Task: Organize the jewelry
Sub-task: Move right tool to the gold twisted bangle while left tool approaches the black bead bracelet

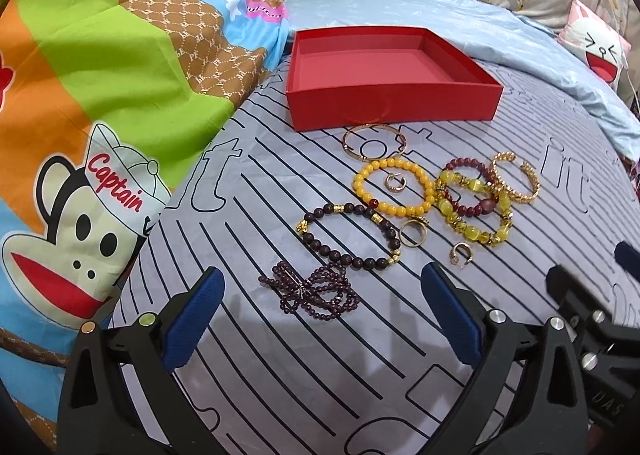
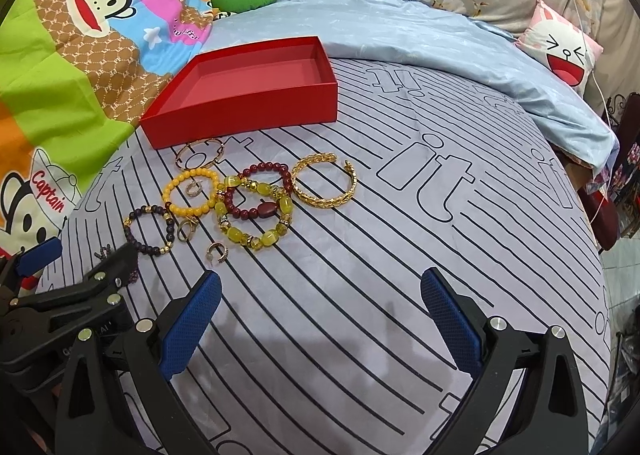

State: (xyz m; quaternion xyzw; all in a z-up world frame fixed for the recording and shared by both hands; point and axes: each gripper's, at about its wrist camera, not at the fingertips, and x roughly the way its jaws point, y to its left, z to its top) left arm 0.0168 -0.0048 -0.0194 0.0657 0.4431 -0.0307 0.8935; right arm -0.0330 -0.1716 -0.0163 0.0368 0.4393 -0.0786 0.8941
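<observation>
Left wrist: empty red box [image 1: 394, 103] (open-topped) behind loose beaded bracelets [image 1: 394, 191]

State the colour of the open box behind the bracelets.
Red, a paler red inside; the box shows best in the left wrist view.

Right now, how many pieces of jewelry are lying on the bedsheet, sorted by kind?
Beaded bracelets: 5
Metal bangles: 2
Small ring-like pieces, rings or earrings: 3
Total: 10, none yet in the red box
</observation>
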